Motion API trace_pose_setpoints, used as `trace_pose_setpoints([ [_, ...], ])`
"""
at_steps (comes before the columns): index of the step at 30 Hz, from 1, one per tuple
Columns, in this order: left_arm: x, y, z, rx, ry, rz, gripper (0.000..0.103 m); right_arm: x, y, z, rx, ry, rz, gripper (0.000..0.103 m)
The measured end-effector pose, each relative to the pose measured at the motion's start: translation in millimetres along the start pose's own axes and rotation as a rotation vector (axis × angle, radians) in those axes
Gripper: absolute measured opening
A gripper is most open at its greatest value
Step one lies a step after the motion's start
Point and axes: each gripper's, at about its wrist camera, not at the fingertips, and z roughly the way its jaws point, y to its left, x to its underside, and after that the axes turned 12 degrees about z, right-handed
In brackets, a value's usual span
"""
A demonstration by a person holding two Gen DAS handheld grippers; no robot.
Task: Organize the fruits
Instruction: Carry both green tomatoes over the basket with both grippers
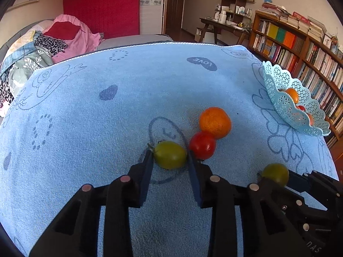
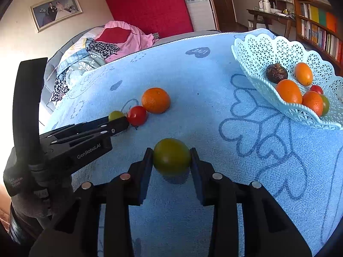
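My left gripper (image 1: 170, 155) is shut on a green tomato (image 1: 170, 154) resting on the blue towel (image 1: 107, 128). A red tomato (image 1: 202, 145) and an orange (image 1: 215, 122) lie just right of it, touching each other. My right gripper (image 2: 171, 156) is shut on a second green tomato (image 2: 172, 156), held just above the towel (image 2: 193, 111); it also shows in the left wrist view (image 1: 275, 174). The light blue lattice basket (image 2: 268, 49) at the right holds several fruits, among them oranges (image 2: 288, 91) and a dark brown fruit (image 2: 276, 72).
The left gripper body (image 2: 85, 137) reaches in from the left in the right wrist view. A pile of clothes (image 1: 42, 49) lies behind the towel at the left. Bookshelves (image 1: 300, 49) stand to the right, beyond the table edge.
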Motion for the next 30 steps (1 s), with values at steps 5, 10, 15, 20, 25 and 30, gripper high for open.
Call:
trace_pose_setpoints([
  [5, 0, 0, -10, 0.010, -0.032, -0.009, 0.033, -1, -1, -4, 0.001, -0.011, 0.006, 0.036],
  [10, 2, 0, -16, 0.000, -0.037, -0.019, 0.033, -1, -2, -10, 0.001, -0.022, 0.012, 0.036],
  [15, 4, 2, -26, -0.011, -0.048, -0.040, 0.033, -3, -5, -19, -0.003, -0.037, 0.020, 0.036],
  [20, 3, 1, -39, -0.018, -0.064, -0.049, 0.033, -6, -7, -28, -0.009, -0.057, 0.028, 0.036],
  [25, 1, -6, -52, -0.017, -0.087, -0.041, 0.033, -8, -7, -35, -0.015, -0.072, 0.035, 0.036],
  [30, -3, -12, -62, -0.014, -0.105, -0.035, 0.033, -10, -9, -44, -0.024, -0.092, 0.044, 0.036],
])
